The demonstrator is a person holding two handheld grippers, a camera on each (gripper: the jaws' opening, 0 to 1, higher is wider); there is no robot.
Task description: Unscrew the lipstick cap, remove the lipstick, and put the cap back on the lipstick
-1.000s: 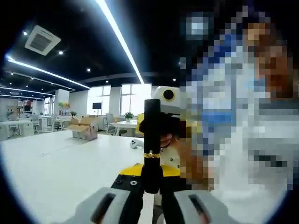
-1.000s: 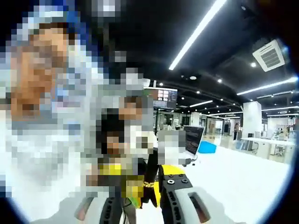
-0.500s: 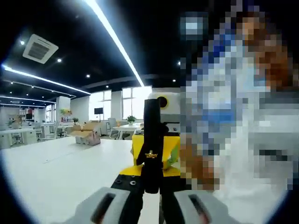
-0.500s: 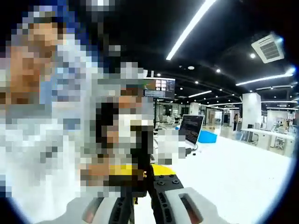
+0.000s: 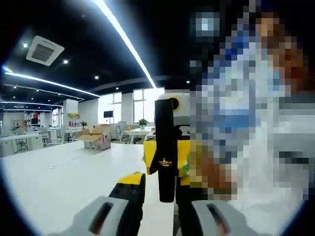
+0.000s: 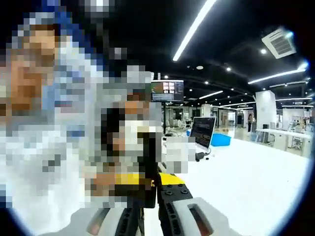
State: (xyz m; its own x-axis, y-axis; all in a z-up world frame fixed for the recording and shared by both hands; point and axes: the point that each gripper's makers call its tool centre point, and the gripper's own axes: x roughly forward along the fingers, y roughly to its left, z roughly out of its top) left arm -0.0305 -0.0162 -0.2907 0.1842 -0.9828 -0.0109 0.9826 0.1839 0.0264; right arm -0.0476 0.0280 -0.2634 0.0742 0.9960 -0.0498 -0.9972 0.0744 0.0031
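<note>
Now the lipstick (image 5: 166, 147) stands upright in the left gripper view, a black tube with a thin gold band, and its lower end hangs just above the left gripper (image 5: 161, 216) rather than down between the jaws as it did half a second ago. The left jaws stand a little apart on either side of that end; whether they still pinch it I cannot tell. Behind the tube is the yellow body of the right gripper (image 5: 183, 152), closer to the tube than before. In the right gripper view the tube (image 6: 150, 169) rises between the right gripper's (image 6: 149, 219) jaws, which are clenched on it, much as half a second ago, and the left gripper's yellow front (image 6: 170, 179) is just beside it.

Below lies a white tabletop (image 5: 59, 172). On it, far off, sit a cardboard box (image 5: 98, 137) and, in the right gripper view, a laptop (image 6: 203, 132) with a blue item (image 6: 220, 140) near it. The room is an open office with a dark ceiling, long light strips (image 5: 125, 42) and an air vent (image 5: 44, 50).
</note>
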